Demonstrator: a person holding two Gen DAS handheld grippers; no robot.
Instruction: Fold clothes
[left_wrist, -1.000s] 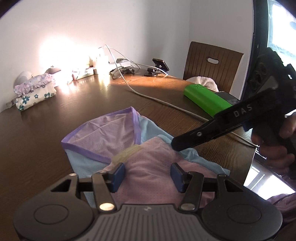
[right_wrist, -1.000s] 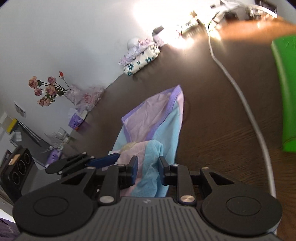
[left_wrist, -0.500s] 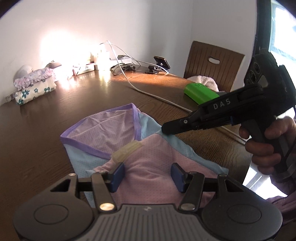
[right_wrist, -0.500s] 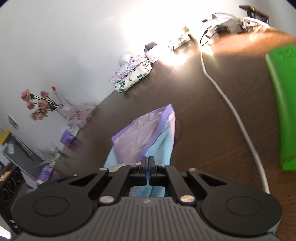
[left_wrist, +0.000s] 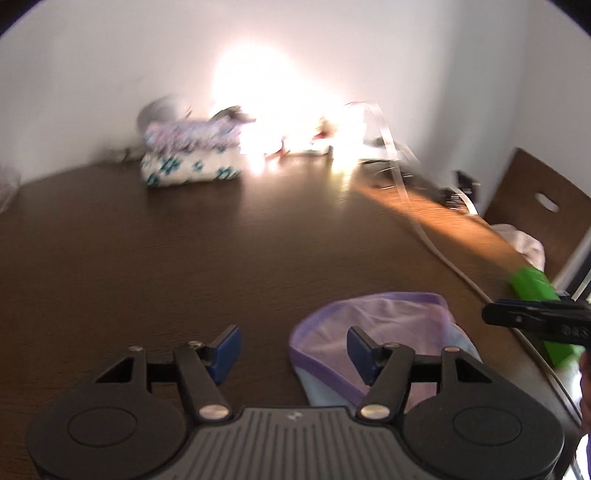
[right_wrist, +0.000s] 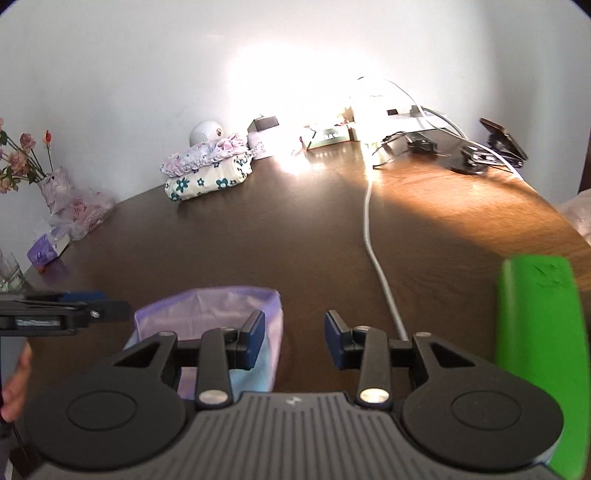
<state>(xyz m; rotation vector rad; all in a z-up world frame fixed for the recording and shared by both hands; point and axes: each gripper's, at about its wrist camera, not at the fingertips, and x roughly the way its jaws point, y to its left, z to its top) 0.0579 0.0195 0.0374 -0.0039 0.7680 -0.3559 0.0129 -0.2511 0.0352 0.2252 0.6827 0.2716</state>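
A small folded garment, lilac mesh with purple trim over light blue, lies flat on the dark wooden table. My left gripper is open with nothing between its fingers. It hovers over bare table at the garment's left edge, its right finger in front of the cloth. In the right wrist view the garment sits low and left. My right gripper has its jaws opening, empty, over bare wood just right of the cloth. Each gripper shows at the other view's edge: right gripper, left gripper.
A green box lies close on the right, with a white cable running back to chargers by the wall. A floral fabric bundle, a flower vase and a phone stand line the far edge. A chair stands right.
The right gripper, shut on the garment's fold half a second ago, has opened and let go. Both grippers have drawn off the cloth, the left one swinging leftward. The garment now lies folded smaller.
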